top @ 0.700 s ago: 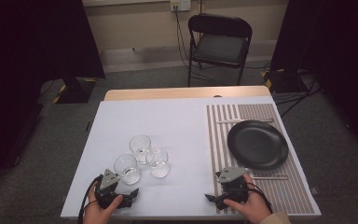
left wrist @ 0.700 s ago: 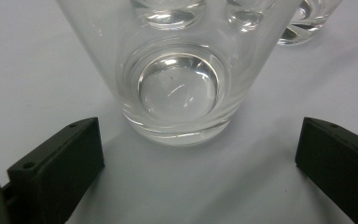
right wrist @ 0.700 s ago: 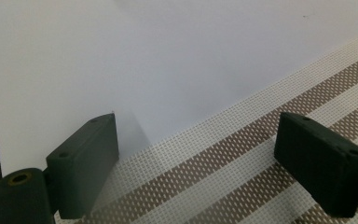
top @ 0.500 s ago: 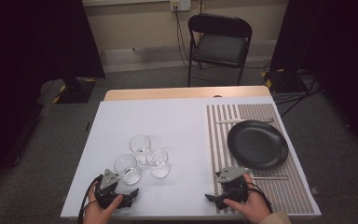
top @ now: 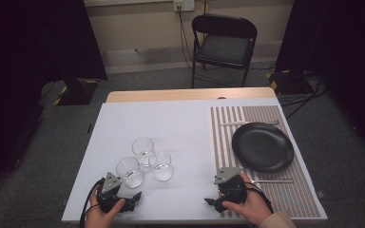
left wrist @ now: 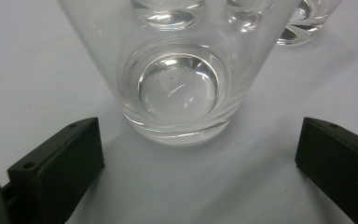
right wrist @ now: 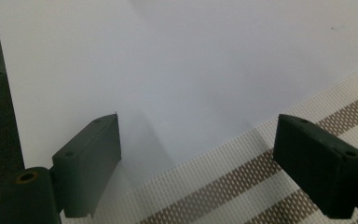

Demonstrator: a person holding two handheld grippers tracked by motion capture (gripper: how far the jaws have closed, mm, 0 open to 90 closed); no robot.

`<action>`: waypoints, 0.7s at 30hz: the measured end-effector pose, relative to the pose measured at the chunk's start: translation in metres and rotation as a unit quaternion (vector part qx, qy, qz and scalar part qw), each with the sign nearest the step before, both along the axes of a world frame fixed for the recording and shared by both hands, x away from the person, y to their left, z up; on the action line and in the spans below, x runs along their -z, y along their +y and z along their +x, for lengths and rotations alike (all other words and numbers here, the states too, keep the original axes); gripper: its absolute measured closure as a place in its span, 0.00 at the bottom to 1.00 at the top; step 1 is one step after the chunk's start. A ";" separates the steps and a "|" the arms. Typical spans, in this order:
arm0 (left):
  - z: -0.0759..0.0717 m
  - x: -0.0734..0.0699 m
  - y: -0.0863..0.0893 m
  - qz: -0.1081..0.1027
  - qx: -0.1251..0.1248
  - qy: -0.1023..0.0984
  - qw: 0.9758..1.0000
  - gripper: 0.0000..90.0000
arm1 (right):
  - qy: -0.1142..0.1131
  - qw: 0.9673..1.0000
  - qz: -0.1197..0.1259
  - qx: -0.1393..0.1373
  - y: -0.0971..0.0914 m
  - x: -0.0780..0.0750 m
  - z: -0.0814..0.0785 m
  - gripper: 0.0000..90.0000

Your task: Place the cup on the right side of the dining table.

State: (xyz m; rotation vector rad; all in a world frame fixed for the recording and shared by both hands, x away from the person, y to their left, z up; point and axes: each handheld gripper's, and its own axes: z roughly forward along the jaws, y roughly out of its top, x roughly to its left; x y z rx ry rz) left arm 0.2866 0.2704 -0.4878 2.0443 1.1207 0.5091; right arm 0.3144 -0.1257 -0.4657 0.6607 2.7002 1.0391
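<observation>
Three clear glasses stand close together on the white table (top: 180, 123): one nearest me (top: 129, 172), one behind it (top: 143, 151), one to the right (top: 162, 165). My left gripper (top: 134, 195) rests near the front edge, open, just short of the nearest glass (left wrist: 177, 74); its jaws stand wide apart on either side of the glass base without touching it. My right gripper (top: 210, 201) lies at the front edge by the striped placemat (top: 266, 194), open, with nothing between its jaws. A black plate (top: 262, 146) sits on the mat.
A knife (top: 247, 123) lies behind the plate and another utensil (top: 273, 180) in front of it. A black folding chair (top: 223, 45) stands beyond the table's far edge. Under the right gripper the placemat's edge (right wrist: 242, 186) meets the white surface (right wrist: 191, 70).
</observation>
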 end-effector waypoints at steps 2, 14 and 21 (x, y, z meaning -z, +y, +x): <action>0.000 0.000 0.000 0.000 0.000 0.000 1.000 0.00 | 0.005 1.000 0.002 -0.001 0.003 -0.001 0.001 0.16; 0.000 0.000 0.000 0.000 0.000 0.000 1.000 0.00 | 0.018 1.000 -0.008 -0.003 0.013 -0.012 0.009 0.16; 0.000 0.000 0.000 0.000 0.000 0.000 1.000 0.00 | 0.020 1.000 -0.012 -0.009 0.022 -0.016 0.013 0.16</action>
